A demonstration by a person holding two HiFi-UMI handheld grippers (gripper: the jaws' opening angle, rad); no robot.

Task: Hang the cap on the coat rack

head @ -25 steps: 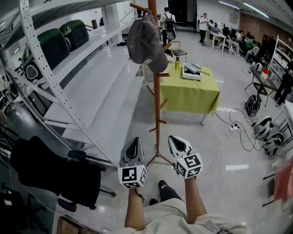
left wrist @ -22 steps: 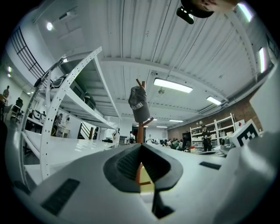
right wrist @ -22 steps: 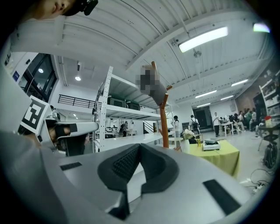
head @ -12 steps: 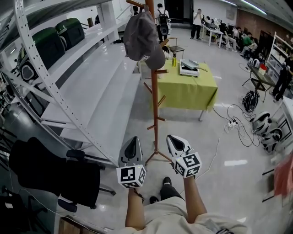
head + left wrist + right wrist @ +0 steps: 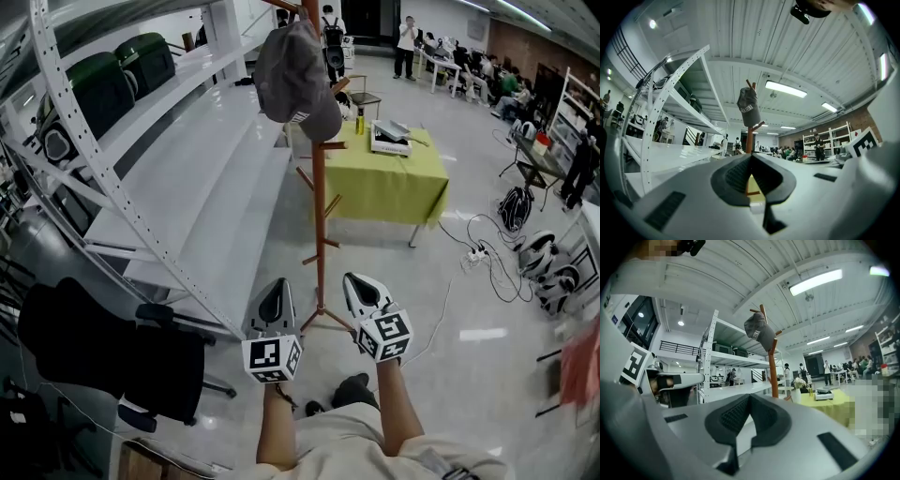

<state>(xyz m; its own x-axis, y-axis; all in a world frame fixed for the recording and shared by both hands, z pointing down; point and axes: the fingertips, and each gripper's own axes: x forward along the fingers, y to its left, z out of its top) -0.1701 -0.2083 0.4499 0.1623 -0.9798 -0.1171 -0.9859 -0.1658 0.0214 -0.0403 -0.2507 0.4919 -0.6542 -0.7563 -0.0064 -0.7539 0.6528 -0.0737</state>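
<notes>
A grey cap (image 5: 295,80) hangs on an upper peg of the brown wooden coat rack (image 5: 319,206); no gripper touches it. My left gripper (image 5: 275,291) and right gripper (image 5: 362,286) are held low, side by side, on either side of the rack's foot and well short of the cap. Both are shut with nothing between the jaws. In the left gripper view, the cap (image 5: 748,107) shows above the closed tips of the left gripper (image 5: 751,157). The right gripper view has the cap (image 5: 760,331) up the pole (image 5: 773,373), beyond the right gripper (image 5: 749,398).
White metal shelving (image 5: 169,159) with dark cases runs along the left. A table with a yellow-green cloth (image 5: 384,183) stands behind the rack. A black office chair (image 5: 103,352) is at the lower left. Cables and a power strip (image 5: 478,258) lie on the floor to the right. People stand far back.
Almost nothing: the head view has shifted slightly, both grippers stay low and shut, and the cap hangs still on the rack.
</notes>
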